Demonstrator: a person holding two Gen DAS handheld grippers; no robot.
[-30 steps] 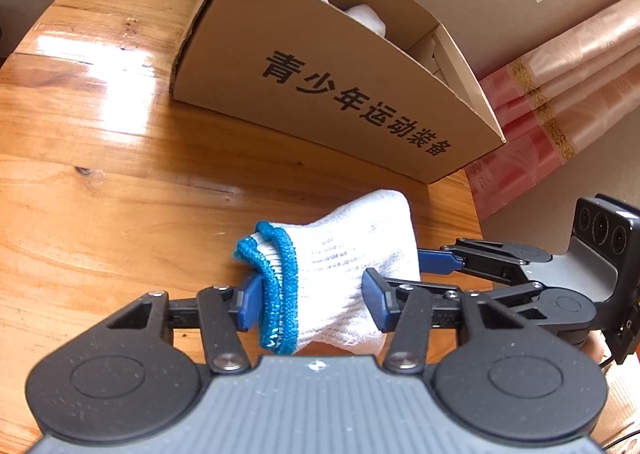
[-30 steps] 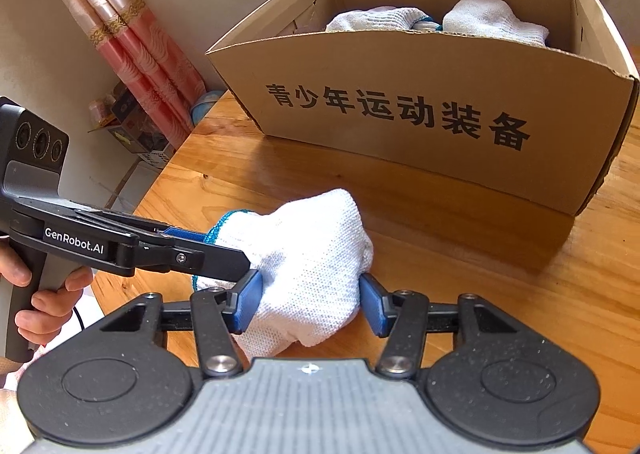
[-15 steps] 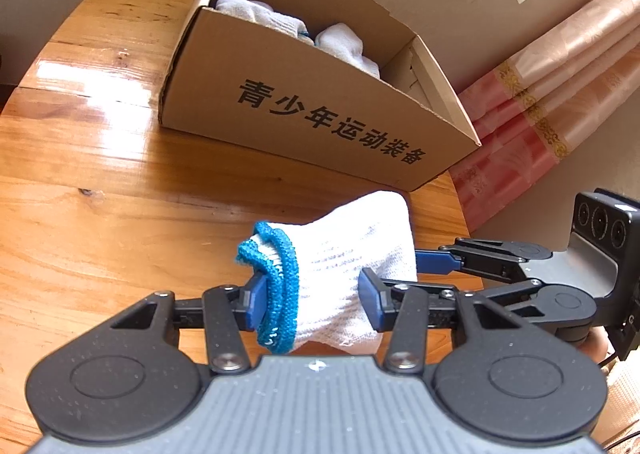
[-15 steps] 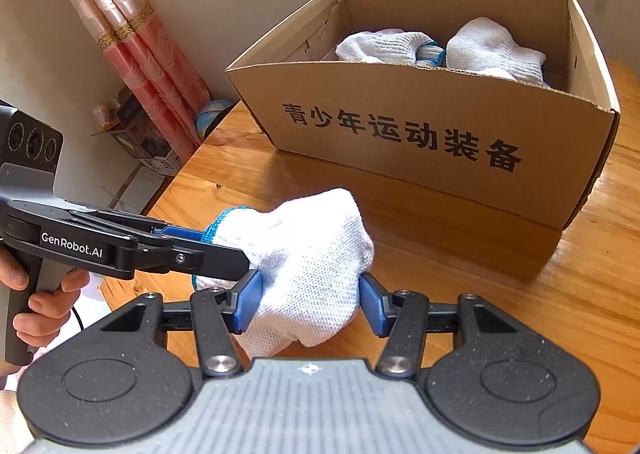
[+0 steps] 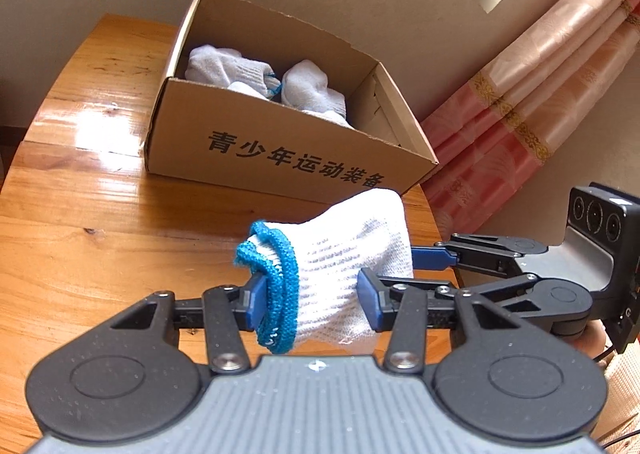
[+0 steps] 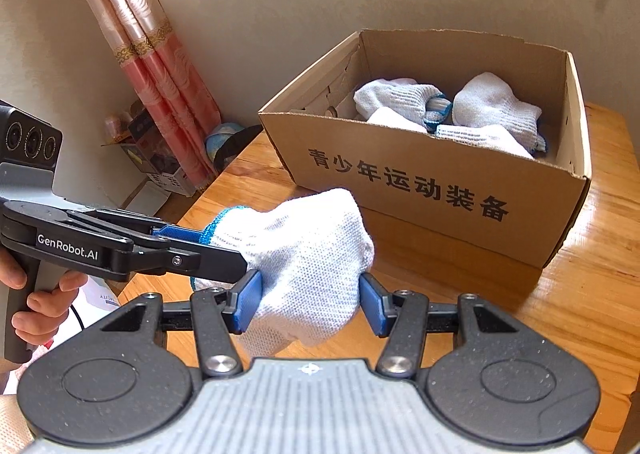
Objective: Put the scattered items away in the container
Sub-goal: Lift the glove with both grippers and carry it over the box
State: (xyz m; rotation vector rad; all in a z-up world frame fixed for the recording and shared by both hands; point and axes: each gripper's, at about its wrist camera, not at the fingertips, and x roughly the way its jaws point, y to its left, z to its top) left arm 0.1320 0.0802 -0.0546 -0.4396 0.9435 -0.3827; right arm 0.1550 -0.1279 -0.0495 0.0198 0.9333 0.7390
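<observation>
A: Starting at the left, what is each claw doing?

B: The left gripper (image 5: 308, 300) is clamped on the blue-trimmed cuff end of a white knit work glove (image 5: 340, 258). The right gripper (image 6: 310, 304) pinches the rounded, bunched finger end of the same glove (image 6: 308, 250). It hangs between them, clear of the wooden table (image 5: 100, 221).

A: Which way does the glove run?

B: Its long axis goes left to right, cuff at the left claw, closed end at the right claw, roughly parallel to the printed near wall of the cardboard box (image 5: 280, 157).

A: And the box from the claws?

B: It sits farther off and below them, open top up. In the left wrist view it lies ahead and a little left; in the right wrist view (image 6: 432, 189) ahead and to the right. I judge neither hand clearly nearer. The carry must go forward over that near wall.

A: Materials?

B: The glove is soft ribbed cotton knit with a coarse blue rolled hem, floppy, so it should sag once released. The box is stiff corrugated board with more white gloves (image 6: 444, 109) heaped inside. The table is glossy varnished wood.
</observation>
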